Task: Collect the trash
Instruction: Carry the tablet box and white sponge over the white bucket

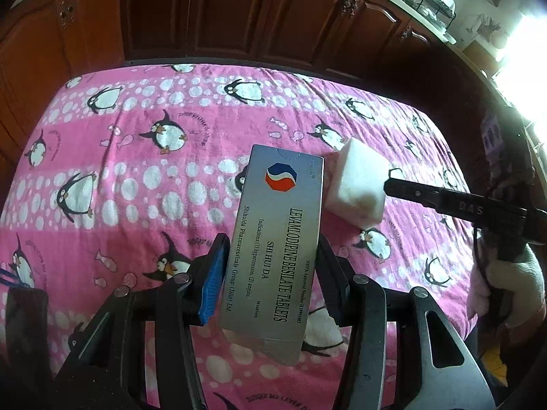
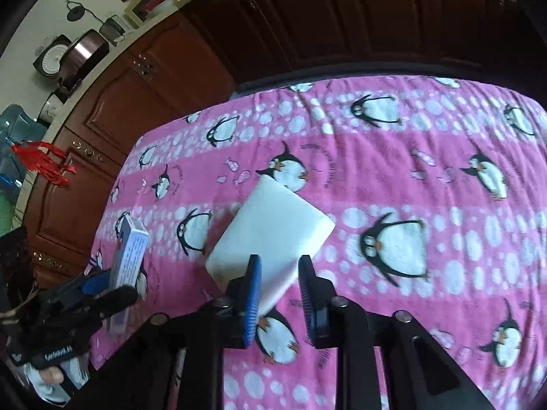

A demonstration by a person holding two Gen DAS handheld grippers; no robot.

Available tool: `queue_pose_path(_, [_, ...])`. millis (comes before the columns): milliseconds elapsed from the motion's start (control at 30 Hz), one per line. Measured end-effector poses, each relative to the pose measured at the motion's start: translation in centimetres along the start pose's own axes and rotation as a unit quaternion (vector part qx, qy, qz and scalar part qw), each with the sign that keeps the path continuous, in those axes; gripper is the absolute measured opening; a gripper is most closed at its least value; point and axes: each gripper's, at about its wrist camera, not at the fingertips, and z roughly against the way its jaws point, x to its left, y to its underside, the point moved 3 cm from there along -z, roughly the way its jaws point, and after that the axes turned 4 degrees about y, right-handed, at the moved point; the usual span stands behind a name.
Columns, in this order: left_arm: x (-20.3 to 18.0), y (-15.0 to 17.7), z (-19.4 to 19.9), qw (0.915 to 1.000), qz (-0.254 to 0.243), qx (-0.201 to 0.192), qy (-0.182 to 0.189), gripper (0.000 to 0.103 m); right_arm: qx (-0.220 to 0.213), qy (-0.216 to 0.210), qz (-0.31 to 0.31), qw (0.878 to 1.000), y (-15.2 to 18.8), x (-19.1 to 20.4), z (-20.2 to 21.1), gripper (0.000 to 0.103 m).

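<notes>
Left wrist view, left to right: the left gripper (image 1: 271, 266) is clamped on a silver tablet box (image 1: 273, 246); the blue-ribbed pad (image 1: 213, 283) presses the box's left long edge and the opposite finger bears on its right edge; the box stands tilted, its far end projecting well beyond the fingertips, printed face toward the camera, with a red, white and blue emblem near the far end. Just beyond and to the right of that far end is a white foam block (image 1: 355, 186), raised above the pink penguin-print cloth (image 1: 136, 171); the right gripper (image 1: 389, 184) enters from the right edge, its dark finger tip against the block's right side.

Right wrist view, left to right: at the lower left edge the left gripper (image 2: 119, 283) shows with the tablet box (image 2: 128, 263) upright in its fingers, and a gloved hand (image 2: 48, 379) beneath; a red tassel (image 2: 44, 162) hangs against the wooden cabinets (image 2: 136, 102) beyond. At centre the right gripper (image 2: 278, 294) stands at a narrow setting and holds the foam block (image 2: 273, 235) by its near corner; the left blue pad (image 2: 251, 300) lies against the block; contact at the right finger cannot be confirmed; most of the block extends forward and left of the fingertips, tilted, clear of the cloth (image 2: 410, 171).
</notes>
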Motion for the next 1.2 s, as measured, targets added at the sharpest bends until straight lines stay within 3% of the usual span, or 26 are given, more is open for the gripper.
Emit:
queue_pose_path(100, [-0.5,-0.2,-0.1,1.0,-0.004,-0.002,0.0,0.048,0.021,-0.021,-0.025,0.999,0.3,-0.3,-0.3,0.024])
queue_pose_path(133, [-0.6,-0.2,-0.1,1.0,-0.004,-0.002,0.0,0.048,0.027,-0.023,-0.047,0.998,0.4,-0.5,-0.6,0.045])
queue_pose_path(200, [-0.6,-0.1,0.1,1.0,-0.006,-0.005,0.0,0.048,0.025,-0.037,-0.083,0.996,0.3,-0.7,-0.9,0.066])
queue_pose_path(367, [0.5,0.2,0.8,0.9999,0.001,-0.01,-0.008,0.048,0.018,-0.009,-0.101,0.995,-1.3,0.9,-2.1,0.068])
queue_pose_path(567, [1.7,0.4,1.1,0.9995,0.023,-0.017,-0.016,0.048,0.025,0.06,-0.095,0.993,-2.5,2.7,-4.6,0.088])
queue_pose_path(667, [1.5,0.6,0.9,0.9995,0.023,-0.014,-0.016,0.048,0.033,0.093,-0.067,0.993,-2.4,3.1,-5.9,0.088])
queue_pose_path(733, [1.3,0.7,0.8,0.9996,0.019,-0.015,-0.016,0.048,0.028,0.108,-0.04,0.993,-2.1,3.2,-5.5,0.073])
queue_pose_path(967, [-0.3,0.4,0.7,0.9998,0.012,-0.017,-0.005,0.048,0.012,0.038,-0.003,0.999,-0.6,2.0,0.0,0.07])
queue_pose_path(1200, [-4.6,-0.4,-0.1,0.9997,-0.017,-0.014,0.007,0.048,-0.03,0.038,0.006,0.999,1.9,-0.9,5.8,0.07])
